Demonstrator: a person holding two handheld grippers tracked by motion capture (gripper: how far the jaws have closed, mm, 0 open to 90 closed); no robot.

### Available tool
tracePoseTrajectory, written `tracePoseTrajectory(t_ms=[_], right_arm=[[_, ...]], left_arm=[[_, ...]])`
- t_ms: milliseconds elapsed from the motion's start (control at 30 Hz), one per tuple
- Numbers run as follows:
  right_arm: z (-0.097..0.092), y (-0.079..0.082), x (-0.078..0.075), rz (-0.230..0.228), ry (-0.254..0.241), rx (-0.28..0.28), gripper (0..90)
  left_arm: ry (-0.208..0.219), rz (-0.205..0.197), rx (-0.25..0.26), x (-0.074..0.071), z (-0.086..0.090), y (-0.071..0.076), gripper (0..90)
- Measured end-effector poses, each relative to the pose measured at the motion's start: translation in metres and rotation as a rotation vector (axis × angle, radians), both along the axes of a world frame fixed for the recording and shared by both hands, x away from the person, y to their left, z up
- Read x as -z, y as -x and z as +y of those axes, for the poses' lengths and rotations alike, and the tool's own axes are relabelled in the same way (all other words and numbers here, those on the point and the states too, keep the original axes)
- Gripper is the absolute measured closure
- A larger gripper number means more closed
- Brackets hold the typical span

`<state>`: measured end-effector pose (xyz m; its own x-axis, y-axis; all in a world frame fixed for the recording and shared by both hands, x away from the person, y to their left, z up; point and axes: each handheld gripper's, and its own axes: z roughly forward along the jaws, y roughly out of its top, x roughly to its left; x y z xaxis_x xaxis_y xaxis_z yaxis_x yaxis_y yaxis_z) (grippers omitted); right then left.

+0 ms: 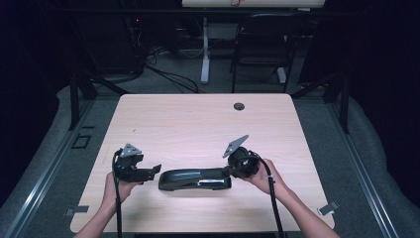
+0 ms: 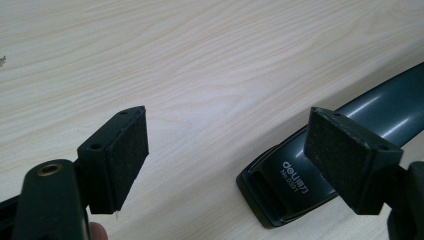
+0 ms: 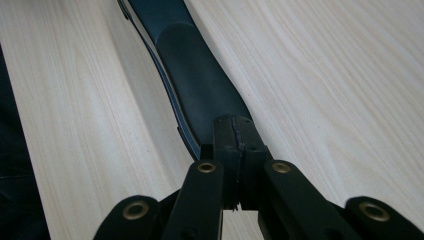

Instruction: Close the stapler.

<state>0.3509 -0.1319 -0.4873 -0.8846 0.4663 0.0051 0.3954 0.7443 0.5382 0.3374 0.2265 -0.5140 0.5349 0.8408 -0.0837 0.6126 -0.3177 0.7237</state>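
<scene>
On the near half of the table: everything in play sits here, toward the person's edge.
Table: pale wood grain, flat and smooth; a hard object would probably slide on it rather than catch.
Stapler: a long, dark, glossy long-reach model lying flat, lengthwise left to right, between the two hands; white brand lettering sits at the end seen in the left gripper view.
Weight and stiffness: judged fairly heavy and rigid for its size, with a hinged upper arm over a base, so it should not bend, but the arm may pivot if lifted by the top alone.
Surface: the curved top shell looks slick and reflects light, so pads could slip off it; the flat sides of the base look a safer place to pinch.
Where to hold: likely one end in each tool, across the width and low on the body, so the length stays level.
Right tool: clenched, pads pressed together with nothing between them, tips at or just over the stapler's right end; whether they touch it is unclear.
Left tool: released, jaws standing wide, the lettered end just beside one pad, not gripped.
</scene>
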Motion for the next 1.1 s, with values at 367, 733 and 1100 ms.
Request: tracePoseTrajectory(t_ms=[367,733,1100], right_arm=[[-0.0010,-0.0014,0.0019,0.013,-0.006,0.002,90.0],[-0.0001,-0.0007,0.0021,0.013,-0.005,0.004,90.0],[0.0000,-0.0019,0.0038,0.023,0.013,0.000,90.0]], left_arm=[[0.003,0.009,0.000,0.0014,-0.0014,-0.0005,18.4],[-0.005,0.009,0.001,0.0018,-0.0024,-0.0008,18.3],[-0.004,0.003,-0.003,0.0022,-0.0023,-0.0009,18.3]])
